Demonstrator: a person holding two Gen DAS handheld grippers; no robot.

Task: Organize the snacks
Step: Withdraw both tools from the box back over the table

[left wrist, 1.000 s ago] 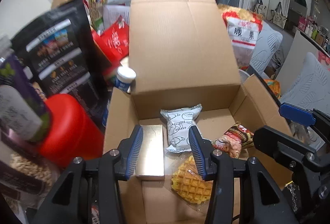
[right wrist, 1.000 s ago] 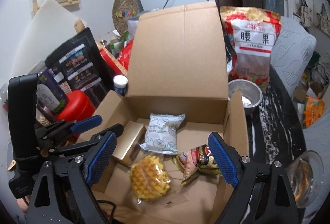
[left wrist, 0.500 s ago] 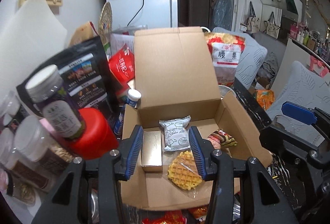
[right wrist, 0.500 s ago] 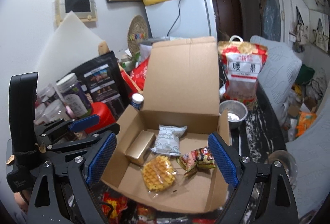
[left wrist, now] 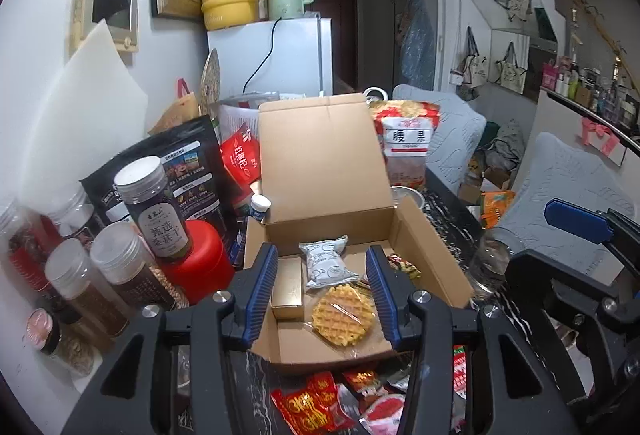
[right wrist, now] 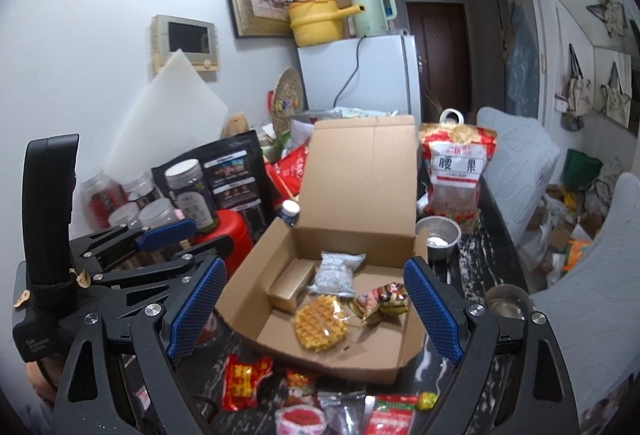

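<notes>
An open cardboard box sits on the dark table with its lid up. Inside lie a gold box, a white wrapped pastry, a wrapped waffle and small colourful packets. Loose red snack packets lie on the table in front of the box. My left gripper is open and empty, held above the box's near side. My right gripper is open wide and empty, further back.
Jars and a red canister stand left of the box, black and red bags behind. A cashew bag and a metal bowl stand right of the lid. A glass stands at the right.
Both grippers have pulled back and up from the box, so the box looks smaller and the loose packets in front of it have come into view. Both stay open and empty.
</notes>
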